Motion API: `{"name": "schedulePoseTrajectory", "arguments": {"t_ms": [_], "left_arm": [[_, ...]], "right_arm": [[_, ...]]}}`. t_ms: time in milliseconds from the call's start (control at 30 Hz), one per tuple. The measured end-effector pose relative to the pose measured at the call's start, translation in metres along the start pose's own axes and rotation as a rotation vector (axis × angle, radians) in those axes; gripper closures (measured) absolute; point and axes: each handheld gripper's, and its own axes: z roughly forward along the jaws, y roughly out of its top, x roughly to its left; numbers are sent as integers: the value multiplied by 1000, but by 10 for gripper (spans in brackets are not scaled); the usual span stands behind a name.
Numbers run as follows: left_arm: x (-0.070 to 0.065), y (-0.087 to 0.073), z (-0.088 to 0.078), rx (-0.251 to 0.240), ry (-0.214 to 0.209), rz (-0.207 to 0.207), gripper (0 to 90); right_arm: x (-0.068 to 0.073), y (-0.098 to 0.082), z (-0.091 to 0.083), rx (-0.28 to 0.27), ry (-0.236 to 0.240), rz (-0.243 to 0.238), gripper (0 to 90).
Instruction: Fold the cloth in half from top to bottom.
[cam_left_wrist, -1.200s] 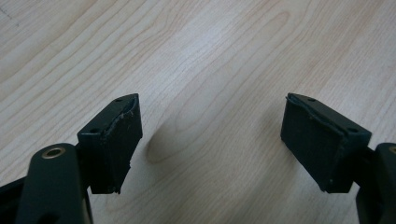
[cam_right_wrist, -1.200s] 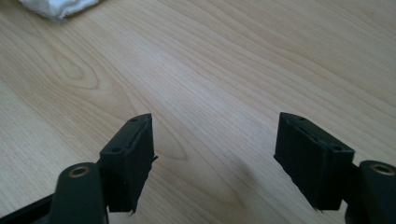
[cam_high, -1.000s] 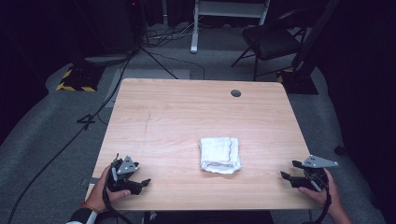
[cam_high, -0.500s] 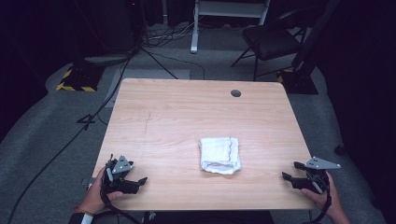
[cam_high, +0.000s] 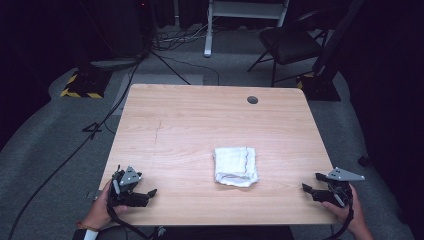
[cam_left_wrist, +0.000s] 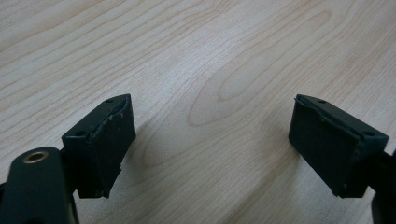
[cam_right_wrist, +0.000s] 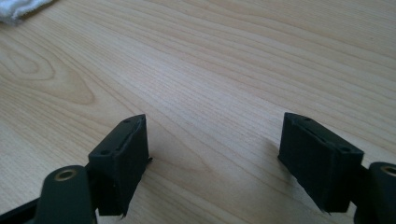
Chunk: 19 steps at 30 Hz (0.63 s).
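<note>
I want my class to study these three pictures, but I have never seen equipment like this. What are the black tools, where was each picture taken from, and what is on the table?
No robot is here: a person sits at a wooden table and holds a hand tool with two jaws in each hand. The high view looks down from above; the left gripper is at the near left corner, the right gripper at the near right edge. The other two pictures come from small cameras riding on each tool, looking along its black jaws. Both pairs stand wide open over bare wood, holding nothing. A folded white cloth lies between them, untouched. A small round hole sits near the far edge.
</note>
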Motion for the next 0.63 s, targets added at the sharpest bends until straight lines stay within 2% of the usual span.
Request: {"name": "schedulePoseTrajectory", "arguments": {"t_ms": [233, 633], "left_arm": [[0, 0, 1, -5, -4, -13, 151], [1, 0, 0, -1, -8, -5, 152]], "right_arm": [[0, 0, 0, 0, 0, 0, 243], [0, 0, 0, 0, 0, 0, 243]]}}
